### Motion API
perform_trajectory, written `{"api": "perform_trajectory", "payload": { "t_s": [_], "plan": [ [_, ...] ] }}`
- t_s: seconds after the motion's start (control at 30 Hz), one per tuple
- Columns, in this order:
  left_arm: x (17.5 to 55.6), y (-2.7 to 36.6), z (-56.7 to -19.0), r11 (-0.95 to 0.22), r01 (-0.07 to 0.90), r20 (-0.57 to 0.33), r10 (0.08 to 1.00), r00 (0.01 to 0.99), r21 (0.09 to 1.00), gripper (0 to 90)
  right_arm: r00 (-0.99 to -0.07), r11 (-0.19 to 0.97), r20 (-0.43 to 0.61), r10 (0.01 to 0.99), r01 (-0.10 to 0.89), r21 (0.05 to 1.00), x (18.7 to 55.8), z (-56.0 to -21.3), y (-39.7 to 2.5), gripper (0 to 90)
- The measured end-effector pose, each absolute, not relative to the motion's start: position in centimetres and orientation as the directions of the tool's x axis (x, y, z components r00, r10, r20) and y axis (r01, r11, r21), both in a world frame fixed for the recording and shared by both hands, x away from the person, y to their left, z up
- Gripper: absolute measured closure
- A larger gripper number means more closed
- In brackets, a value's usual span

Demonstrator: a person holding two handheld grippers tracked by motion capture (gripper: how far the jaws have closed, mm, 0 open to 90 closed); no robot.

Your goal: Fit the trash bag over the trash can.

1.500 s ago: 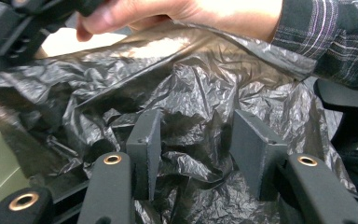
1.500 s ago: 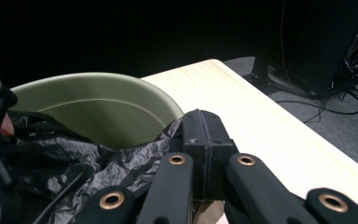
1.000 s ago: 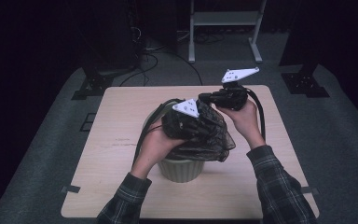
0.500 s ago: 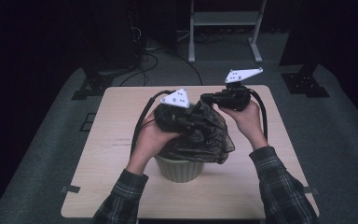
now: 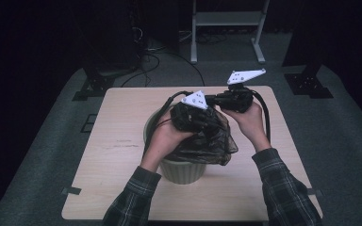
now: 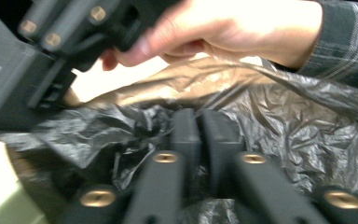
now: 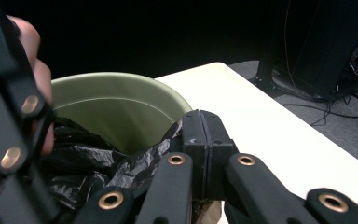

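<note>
A pale green bin (image 5: 181,170) stands in the middle of the table, with a crumpled black plastic bag (image 5: 206,141) bunched over its rim and spilling down its right side. My left gripper (image 5: 206,118) is above the bin, and its jaws (image 6: 200,122) are shut on a fold of the bag (image 6: 284,126). My right gripper (image 5: 212,100) is just behind it, close to touching. Its jaws (image 7: 206,127) are shut on the bag's edge (image 7: 121,168) at the bin's (image 7: 116,100) rim. The bin's inside is partly bare.
The light wooden table (image 5: 122,141) has bare room left, right and in front of the bin. A white metal rack (image 5: 226,28) and cables (image 5: 146,52) are on the dark floor beyond the far edge. Black stands (image 5: 311,80) flank the table.
My left gripper has lifted from the bin's front and moved right, toward the right gripper, drawing the bag up with it. The right gripper has hardly moved.
</note>
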State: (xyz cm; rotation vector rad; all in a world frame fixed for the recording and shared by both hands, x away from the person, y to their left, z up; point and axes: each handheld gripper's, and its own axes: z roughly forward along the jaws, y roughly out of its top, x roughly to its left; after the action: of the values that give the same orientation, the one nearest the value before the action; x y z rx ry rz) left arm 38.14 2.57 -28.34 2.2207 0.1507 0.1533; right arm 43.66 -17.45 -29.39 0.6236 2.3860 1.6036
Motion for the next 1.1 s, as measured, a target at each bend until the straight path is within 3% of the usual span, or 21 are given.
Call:
{"api": "perform_trajectory", "payload": {
  "t_s": [0.3, 0.37, 0.43, 0.5, 0.6, 0.87, 1.1],
  "plan": [
    [38.0, 4.3, -27.9, -0.559, 0.09, 0.032, 0.206, 0.978, 0.824, 90.0, -0.889, 0.32, 0.065, 0.453, 0.23, 0.919, 43.5, -29.4, -17.7, 87.7],
    [38.0, 4.8, -28.0, -0.549, 0.102, 0.014, 0.203, 0.979, 0.829, 90.0, -0.886, 0.316, 0.075, 0.457, 0.24, 0.918, 43.6, -29.6, -18.0, 75.9],
    [37.7, 5.2, -28.2, -0.549, 0.098, 0.022, 0.207, 0.978, 0.83, 90.0, -0.886, 0.318, 0.085, 0.457, 0.252, 0.914, 43.5, -29.6, -18.4, 73.0],
    [37.4, 5.7, -28.4, -0.553, 0.097, 0.033, 0.22, 0.975, 0.827, 89.5, -0.881, 0.312, 0.082, 0.466, 0.25, 0.917, 43.1, -29.6, -18.9, 61.7],
    [37.3, 6.4, -28.6, -0.565, 0.101, 0.042, 0.235, 0.971, 0.819, 85.8, -0.875, 0.31, 0.085, 0.477, 0.259, 0.915, 42.5, -29.2, -19.9, 52.7],
    [37.3, 7.3, -28.7, -0.564, 0.116, 0.051, 0.272, 0.961, 0.818, 81.2, -0.874, 0.289, 0.096, 0.477, 0.26, 0.921, 39.2, -27.8, -23.2, 48.4],
    [36.6, 7.9, -28.2, -0.55, 0.106, 0.075, 0.296, 0.952, 0.828, 69.2, -0.883, 0.267, 0.164, 0.44, 0.303, 0.915, 36.2, -28.2, -24.7, 43.6]
  ]
}}
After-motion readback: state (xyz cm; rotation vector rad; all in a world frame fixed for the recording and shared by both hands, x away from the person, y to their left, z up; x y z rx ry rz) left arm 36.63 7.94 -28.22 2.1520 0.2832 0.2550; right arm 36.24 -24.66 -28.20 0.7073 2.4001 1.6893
